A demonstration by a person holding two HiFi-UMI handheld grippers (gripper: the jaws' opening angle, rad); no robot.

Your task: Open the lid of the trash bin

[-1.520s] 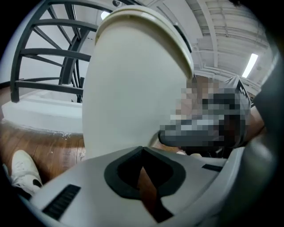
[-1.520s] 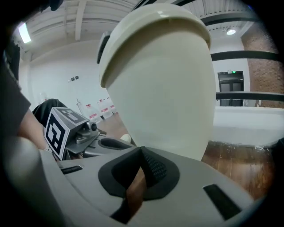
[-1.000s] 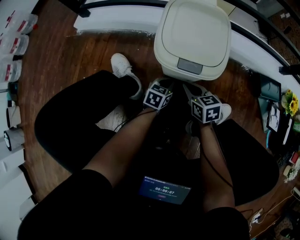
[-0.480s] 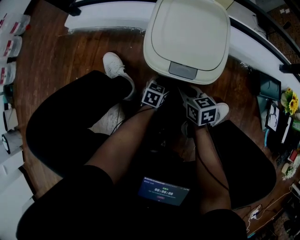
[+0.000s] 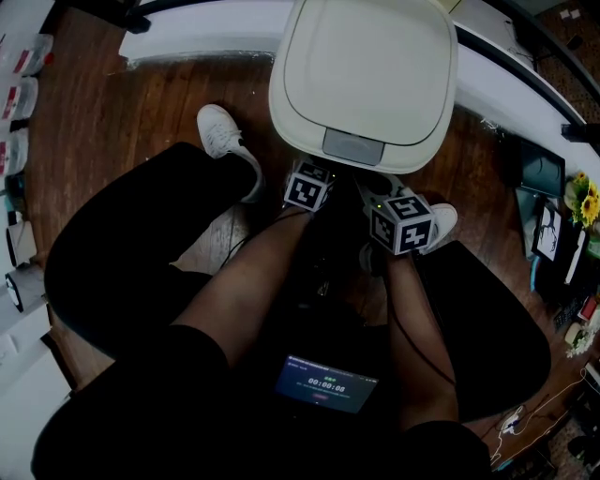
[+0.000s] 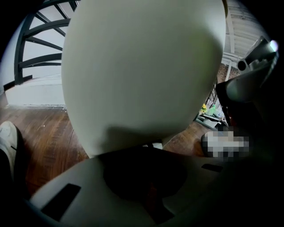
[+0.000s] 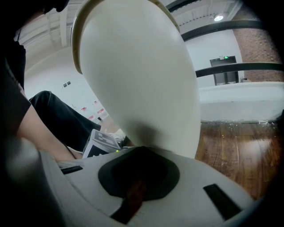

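A cream trash bin stands on the wooden floor in front of me, its lid down flat, with a grey push latch at the near rim. My left gripper and right gripper sit side by side just under that rim, their tips partly hidden by it. The left gripper view is filled by the bin's rounded wall, close beyond the left gripper, whose jaws meet with nothing between them. In the right gripper view the bin wall rises just past the right gripper, also shut and empty.
White shoes rest at the left and right of the bin. A white curved ledge runs behind it. A timer screen glows on the person's lap. Sunflowers and clutter line the right side.
The bin has come nearer and larger in the head view, and both grippers have closed in under its front rim. The lid has stayed down.
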